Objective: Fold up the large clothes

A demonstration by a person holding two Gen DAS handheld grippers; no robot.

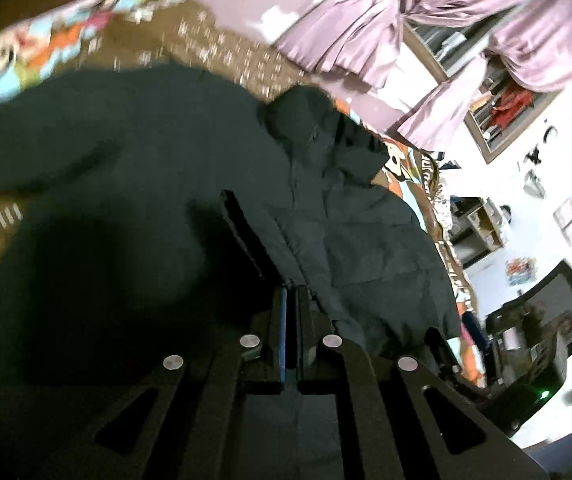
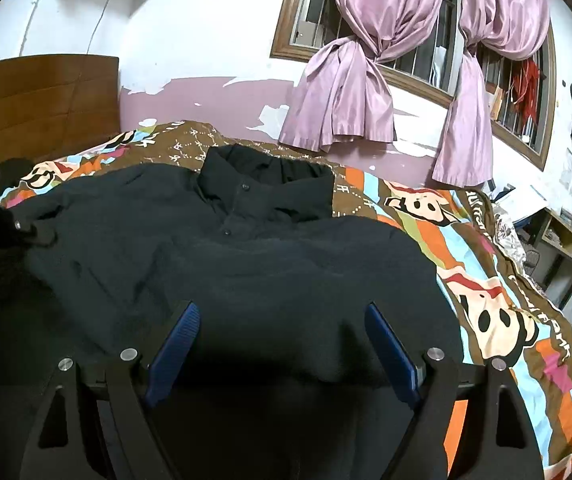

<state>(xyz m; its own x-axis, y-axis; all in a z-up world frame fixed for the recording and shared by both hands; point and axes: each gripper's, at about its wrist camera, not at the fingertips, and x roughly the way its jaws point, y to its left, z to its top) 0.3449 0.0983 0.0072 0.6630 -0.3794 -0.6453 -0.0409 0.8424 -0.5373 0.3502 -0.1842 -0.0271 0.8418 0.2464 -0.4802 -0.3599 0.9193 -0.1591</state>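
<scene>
A large black padded jacket (image 2: 270, 248) lies front up on a bed, collar (image 2: 266, 180) towards the far wall. In the left wrist view the same jacket (image 1: 366, 248) fills the middle. My left gripper (image 1: 292, 294) is shut, its blue pads pressed together on a fold of the jacket's dark fabric. From the right wrist view that gripper (image 2: 2, 216) shows at the left edge, with the jacket's shoulder drawn up to it. My right gripper (image 2: 280, 312) stands open over the jacket's lower half, blue pads (image 2: 174, 344) wide apart with nothing pinched.
The bed carries a brown, orange and blue cartoon bedspread (image 2: 498, 300). A wooden headboard (image 2: 46, 96) is at the left. Pink tied curtains (image 2: 350, 92) hang by a barred window on the far wall. Shelves (image 2: 566, 240) stand at the right.
</scene>
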